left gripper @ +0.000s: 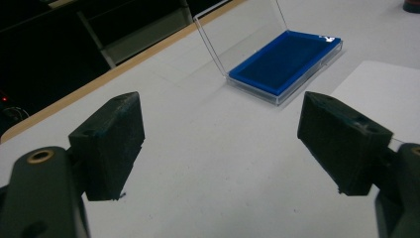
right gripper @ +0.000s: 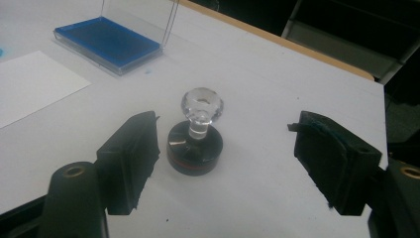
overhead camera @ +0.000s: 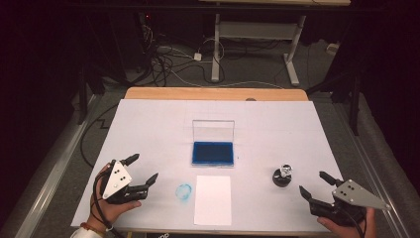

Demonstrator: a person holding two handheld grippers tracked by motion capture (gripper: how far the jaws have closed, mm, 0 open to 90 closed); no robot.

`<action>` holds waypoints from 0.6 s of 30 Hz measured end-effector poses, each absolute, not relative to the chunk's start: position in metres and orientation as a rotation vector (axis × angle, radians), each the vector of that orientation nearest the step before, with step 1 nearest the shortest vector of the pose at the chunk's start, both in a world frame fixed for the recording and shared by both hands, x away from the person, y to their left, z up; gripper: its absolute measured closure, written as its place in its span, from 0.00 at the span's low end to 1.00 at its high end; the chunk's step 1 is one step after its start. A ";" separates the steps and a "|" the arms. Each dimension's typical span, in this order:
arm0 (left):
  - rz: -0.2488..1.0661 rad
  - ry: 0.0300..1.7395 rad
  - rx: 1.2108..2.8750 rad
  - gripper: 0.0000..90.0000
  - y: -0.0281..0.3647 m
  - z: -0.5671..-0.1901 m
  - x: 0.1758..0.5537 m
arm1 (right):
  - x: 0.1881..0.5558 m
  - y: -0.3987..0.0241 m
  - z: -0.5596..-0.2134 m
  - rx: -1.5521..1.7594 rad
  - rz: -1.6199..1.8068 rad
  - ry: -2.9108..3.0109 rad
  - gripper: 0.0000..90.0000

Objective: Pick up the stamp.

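1. Black jaws of the right hand-held gripper (right gripper: 225,163) stand apart, empty, framing the stamp (right gripper: 195,141).
2. Stamp sits upright on the desk (overhead camera: 277,129), right of the ink pad (overhead camera: 213,152).
3. Small, rigid, likely light; the clear knob (right gripper: 202,106) looks slippery, so grip the dark base.

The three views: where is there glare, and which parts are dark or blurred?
High view: the table is brightly lit, the room behind it almost black. Left gripper view: a small glare spot on the ink pad; the near jaws are soft. Right gripper view: the stamp has a glinting clear knob; the background is dim.
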State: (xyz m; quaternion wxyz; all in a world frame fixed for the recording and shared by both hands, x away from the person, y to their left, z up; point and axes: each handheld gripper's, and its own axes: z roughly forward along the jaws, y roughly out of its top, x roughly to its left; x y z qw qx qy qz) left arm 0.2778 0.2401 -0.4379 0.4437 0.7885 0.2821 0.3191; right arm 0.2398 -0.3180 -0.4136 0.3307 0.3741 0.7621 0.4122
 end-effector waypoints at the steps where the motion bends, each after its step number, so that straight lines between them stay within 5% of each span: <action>1: 0.771 0.709 1.960 0.20 0.240 -0.439 0.278 | 0.241 -0.319 -0.414 0.983 1.082 1.996 0.28; 18: 0.673 0.701 2.028 0.20 0.241 -0.448 0.276 | 0.263 -0.319 -0.397 1.022 1.053 2.143 0.26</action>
